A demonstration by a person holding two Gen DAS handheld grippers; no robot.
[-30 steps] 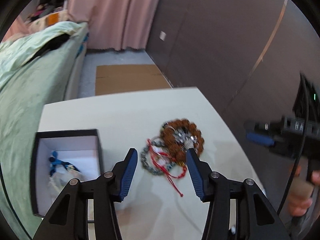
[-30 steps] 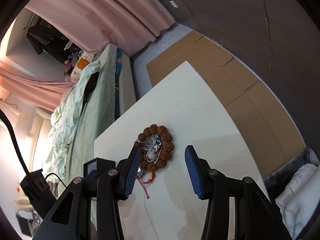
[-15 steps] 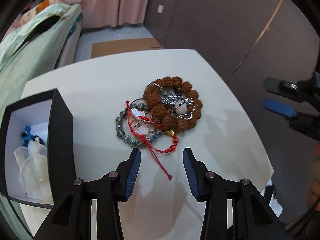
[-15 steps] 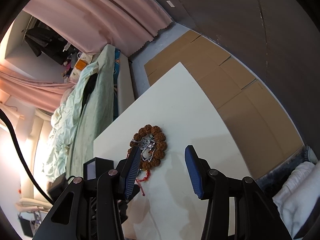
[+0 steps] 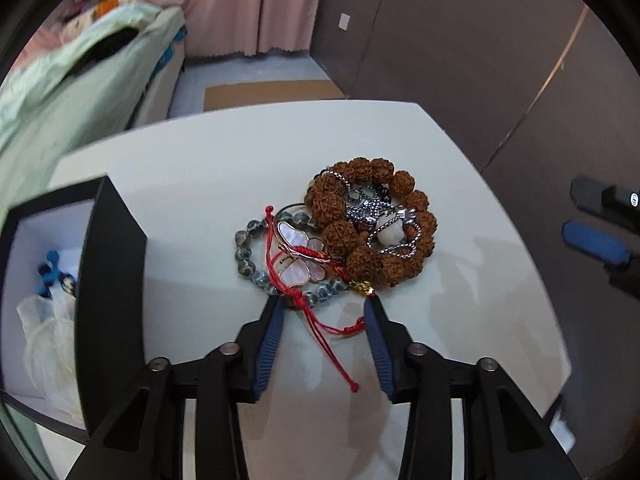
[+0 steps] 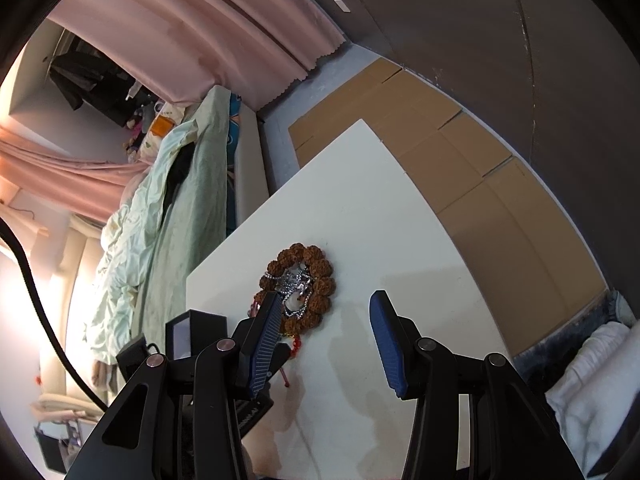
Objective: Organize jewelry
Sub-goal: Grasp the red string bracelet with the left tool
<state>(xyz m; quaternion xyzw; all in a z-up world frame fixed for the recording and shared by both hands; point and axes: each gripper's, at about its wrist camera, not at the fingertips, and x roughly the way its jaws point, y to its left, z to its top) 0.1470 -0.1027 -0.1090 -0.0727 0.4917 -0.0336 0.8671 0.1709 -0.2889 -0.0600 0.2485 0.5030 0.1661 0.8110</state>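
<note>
A tangled pile of jewelry lies on the white table (image 5: pixel 224 168): a brown seed-bead bracelet (image 5: pixel 376 224), a silver chain with a white stone (image 5: pixel 390 229), a grey bead bracelet (image 5: pixel 250 258), a pearly butterfly piece (image 5: pixel 298 258) and a red cord (image 5: pixel 320 320). My left gripper (image 5: pixel 324 304) is open, low over the table, its tips at the pile's near edge astride the red cord. My right gripper (image 6: pixel 324 306) is open and empty, above the table to the right of the pile; it also shows in the left wrist view (image 5: pixel 596 240). The brown bracelet (image 6: pixel 316 284) shows in the right wrist view.
A black box with a white inside (image 5: pixel 110 264) stands at the left and holds a blue trinket (image 5: pixel 52 274) and pale plastic. A bed with green bedding (image 6: pixel 160 200) lies beyond the table. Cardboard (image 6: pixel 460 160) covers the floor to the right.
My left gripper has moved forward and down to the jewelry pile, now with its tips at the red cord. My right gripper has barely moved and stays open.
</note>
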